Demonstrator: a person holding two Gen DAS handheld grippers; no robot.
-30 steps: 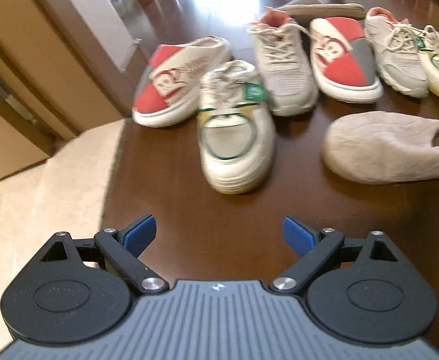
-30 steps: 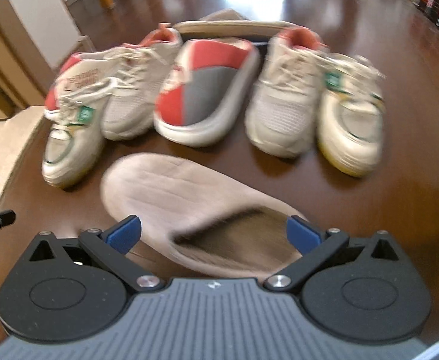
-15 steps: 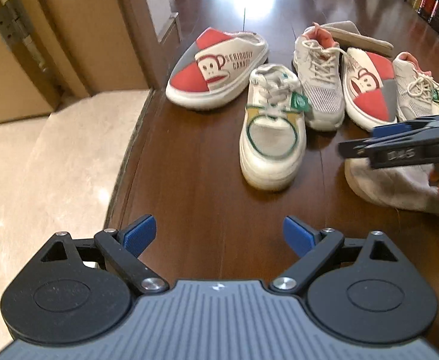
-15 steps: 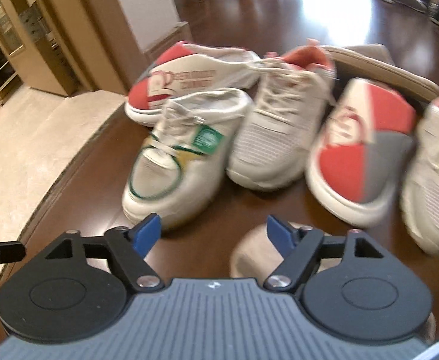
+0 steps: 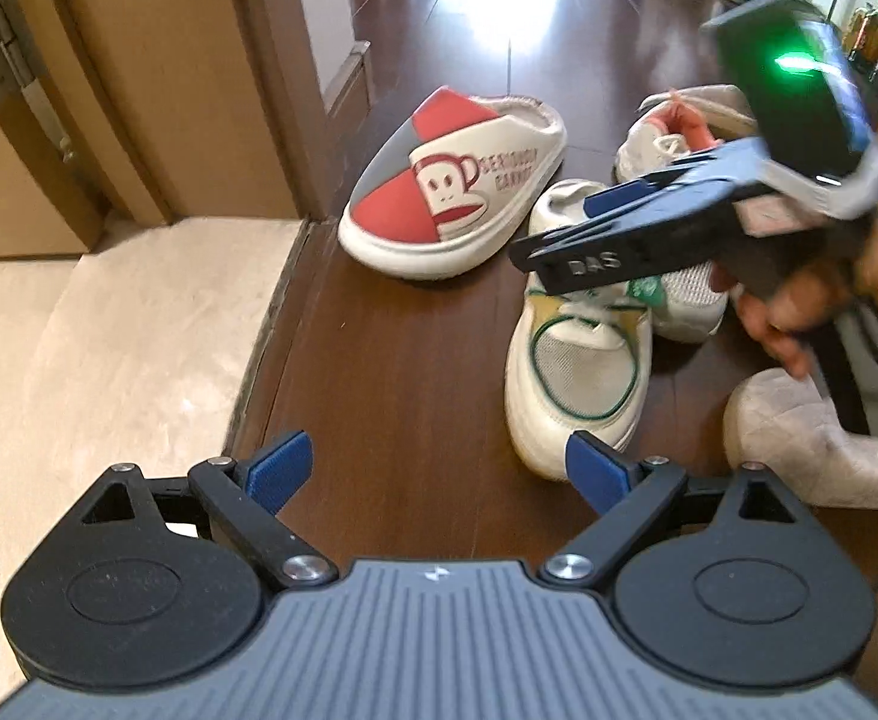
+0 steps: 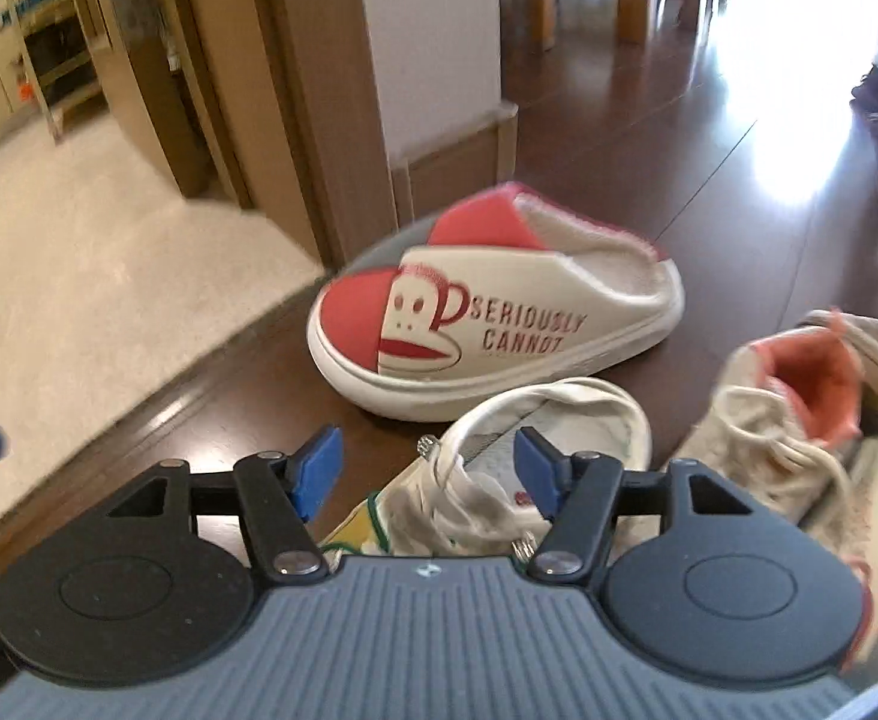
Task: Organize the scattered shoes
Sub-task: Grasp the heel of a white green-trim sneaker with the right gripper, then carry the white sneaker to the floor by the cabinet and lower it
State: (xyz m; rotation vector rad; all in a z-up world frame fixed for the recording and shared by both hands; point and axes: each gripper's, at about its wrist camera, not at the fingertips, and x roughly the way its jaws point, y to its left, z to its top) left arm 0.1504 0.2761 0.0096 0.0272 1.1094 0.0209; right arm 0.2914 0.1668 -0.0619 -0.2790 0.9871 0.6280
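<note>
Right tongs (image 6: 426,473) swung left, narrowing, green-trimmed sneaker (image 6: 499,480) below, untouched

both grippers (image 5: 436,471) (image 6: 427,468) downward-tilted, right fingers (image 6: 319,471) half-closed

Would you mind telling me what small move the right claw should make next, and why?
Probably lower the right claw a little onto the green-trimmed sneaker. Its jaws have just been closing but hold nothing yet; the sneaker's heel collar lies right below and ahead of them, while the left claw waits open over bare floor.
</note>
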